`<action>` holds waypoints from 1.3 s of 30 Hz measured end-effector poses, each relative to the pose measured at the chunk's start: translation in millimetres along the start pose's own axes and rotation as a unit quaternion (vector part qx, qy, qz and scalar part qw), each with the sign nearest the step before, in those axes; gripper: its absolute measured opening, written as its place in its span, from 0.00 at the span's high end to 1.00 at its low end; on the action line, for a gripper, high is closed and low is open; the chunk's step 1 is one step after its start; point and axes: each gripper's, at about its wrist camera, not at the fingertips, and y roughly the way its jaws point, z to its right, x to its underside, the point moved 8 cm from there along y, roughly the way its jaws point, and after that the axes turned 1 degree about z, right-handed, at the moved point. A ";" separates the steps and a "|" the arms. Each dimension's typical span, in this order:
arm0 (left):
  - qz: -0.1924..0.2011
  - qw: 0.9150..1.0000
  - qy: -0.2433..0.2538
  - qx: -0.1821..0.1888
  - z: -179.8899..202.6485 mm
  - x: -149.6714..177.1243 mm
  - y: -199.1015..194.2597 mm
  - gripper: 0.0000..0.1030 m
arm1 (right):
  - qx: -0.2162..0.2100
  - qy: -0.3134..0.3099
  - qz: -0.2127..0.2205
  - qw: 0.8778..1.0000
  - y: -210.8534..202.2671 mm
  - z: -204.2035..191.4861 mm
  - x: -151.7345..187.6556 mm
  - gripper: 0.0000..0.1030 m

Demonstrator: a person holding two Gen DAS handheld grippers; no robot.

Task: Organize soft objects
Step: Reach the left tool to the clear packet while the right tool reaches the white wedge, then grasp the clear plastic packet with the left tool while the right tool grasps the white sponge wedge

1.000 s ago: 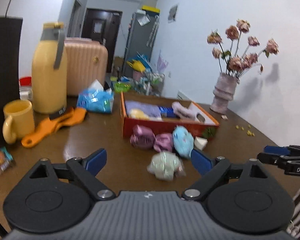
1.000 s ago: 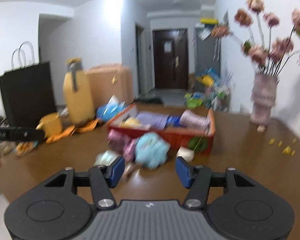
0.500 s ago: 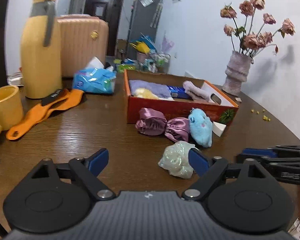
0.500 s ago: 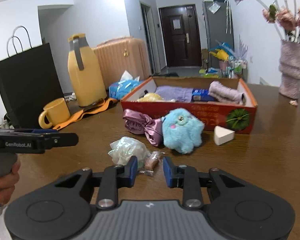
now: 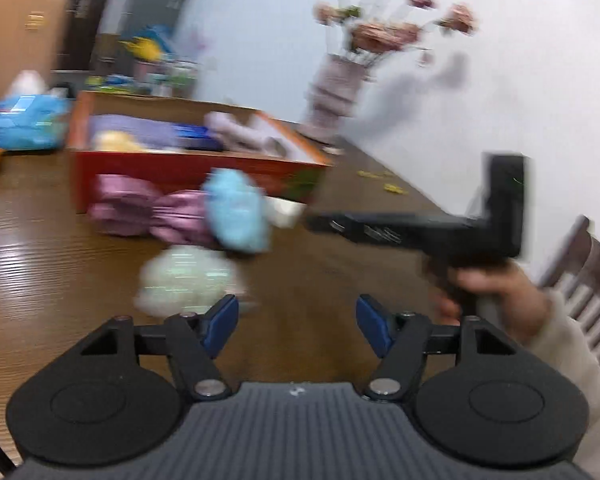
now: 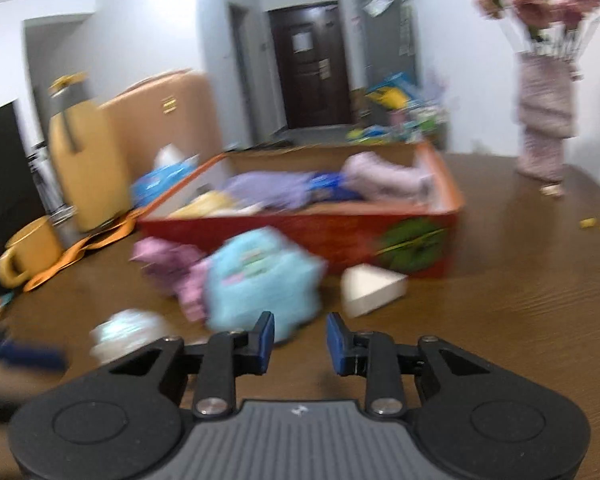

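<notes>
Both views are motion-blurred; fine detail is unreliable.

Right gripper (image 6: 299,343): blue pads stand a narrow gap apart with only bare tabletop between them, and they grip nothing. The jaws have just been closing, then eased open a touch. The fluffy light-blue plush toy (image 6: 260,280) lies just ahead and to the left of the gap, its near edge close beside the left pad; whether they touch cannot be told. It has no clear long axis, being a rounded lump.

Left gripper (image 5: 296,326): pads spread moderately wide, nothing between them; these jaws have just been closing. The pale, shiny white-green crumpled bundle (image 5: 184,280) sits just ahead of the left pad, off-centre to the left of the gap.

Other task items: a glossy mauve satin bundle (image 6: 172,264), long axis running left-right, lies against the plush toy's left side, and a white foam wedge (image 6: 370,289) lies to its right. All sit on the brown wooden table (image 6: 500,320) in front of the red-orange cardboard box (image 6: 300,232), which already holds soft articles.

Judgement — the right gripper is nearer the plush toy, the left nearer the pale bundle. Each needs a small shift leftward to centre its target, and the right jaws look too narrow for the plush toy as they stand.
</notes>
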 end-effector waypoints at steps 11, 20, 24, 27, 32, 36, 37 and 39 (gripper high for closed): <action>-0.050 0.980 -0.008 -0.194 -29.9 -5.6 92.2 0.44 | 0.010 -0.016 -0.016 1.000 48.3 42.7 -13.0 0.59; -0.051 0.978 0.015 -0.204 -27.7 -10.3 105.5 0.83 | 0.020 -0.018 -0.043 0.999 89.9 42.2 -13.9 0.57; -0.053 0.978 0.020 -0.202 -21.6 -5.7 94.1 0.86 | 0.013 -0.009 -0.044 0.999 90.5 41.4 -12.2 0.68; -0.037 0.980 0.031 -0.194 -10.7 -4.7 73.7 0.87 | 0.004 0.003 -0.032 0.999 71.2 36.1 -8.5 0.68; -0.008 0.983 0.032 -0.179 5.8 -1.3 32.6 0.87 | -0.018 0.012 -0.019 1.000 11.7 12.7 18.6 0.68; 0.011 0.985 0.027 -0.169 14.2 1.8 4.9 0.87 | -0.037 0.013 -0.016 0.999 -39.6 -13.9 46.6 0.68; 0.015 0.986 0.025 -0.166 15.8 1.5 -0.1 0.87 | -0.042 0.011 -0.016 0.999 -47.6 -20.0 50.8 0.68; 0.024 0.986 0.022 -0.163 17.9 0.2 -8.6 0.87 | -0.052 0.000 -0.016 0.999 -62.7 -33.4 58.2 0.68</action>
